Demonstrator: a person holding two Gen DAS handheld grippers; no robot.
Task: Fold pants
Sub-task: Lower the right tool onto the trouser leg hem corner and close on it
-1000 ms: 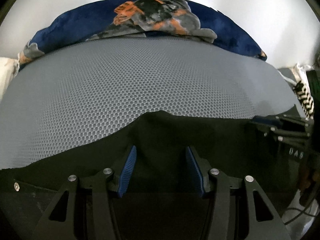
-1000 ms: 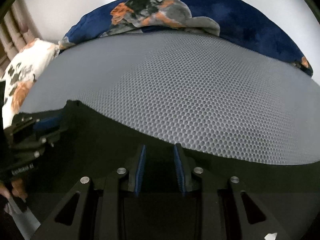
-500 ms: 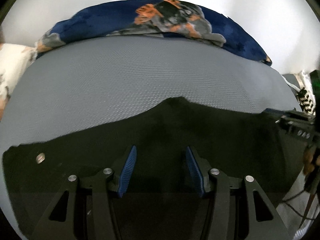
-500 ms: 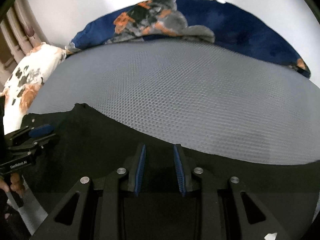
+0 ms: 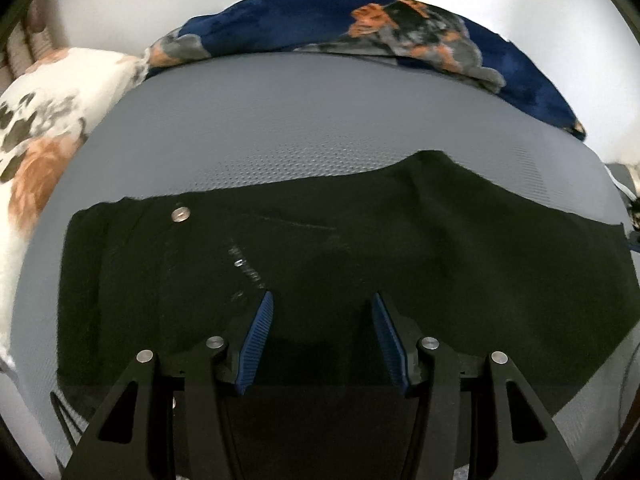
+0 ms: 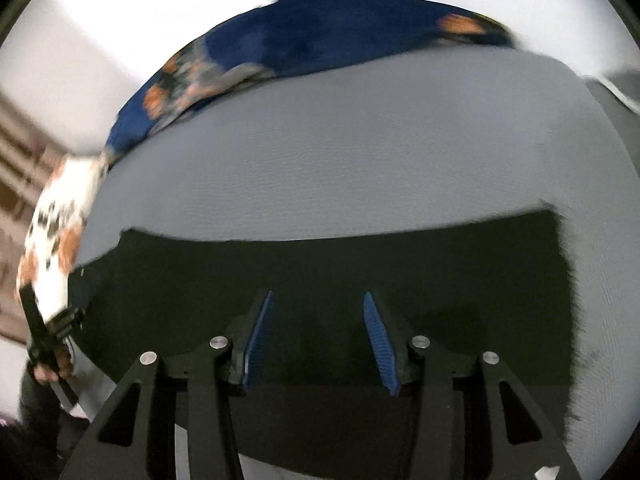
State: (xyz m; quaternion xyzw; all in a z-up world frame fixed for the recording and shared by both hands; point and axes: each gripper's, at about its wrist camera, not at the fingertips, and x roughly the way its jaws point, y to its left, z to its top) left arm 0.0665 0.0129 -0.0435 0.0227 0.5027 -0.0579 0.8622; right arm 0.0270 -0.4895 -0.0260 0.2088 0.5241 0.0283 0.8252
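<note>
pants (image 5: 360, 264): black, spread flat on the grey bed (image 5: 320, 128), button end at left
feel: soft, floppy, probably light
grab: corners or waistband edge
left claw (image 5: 322, 338): open, empty
right claw (image 6: 316, 342): open too, holding nothing

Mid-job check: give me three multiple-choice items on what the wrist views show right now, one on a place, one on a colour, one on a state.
1. Where do the pants lie?
A. on the grey mattress
B. on a wooden floor
C. over a chair back

2. What colour are the pants?
A. red
B. black
C. white

3. How do the fingers of the left gripper stand?
A. shut on the pants
B. shut on a pillow
C. open, holding nothing

Answers:
1. A, the cloth is spread flat on the grey mattress, with the blue blanket behind it.
2. B, the fabric reads black in both views, with a metal button near its left end.
3. C, a wide gap shows between the blue pads, with nothing pinched.
</note>
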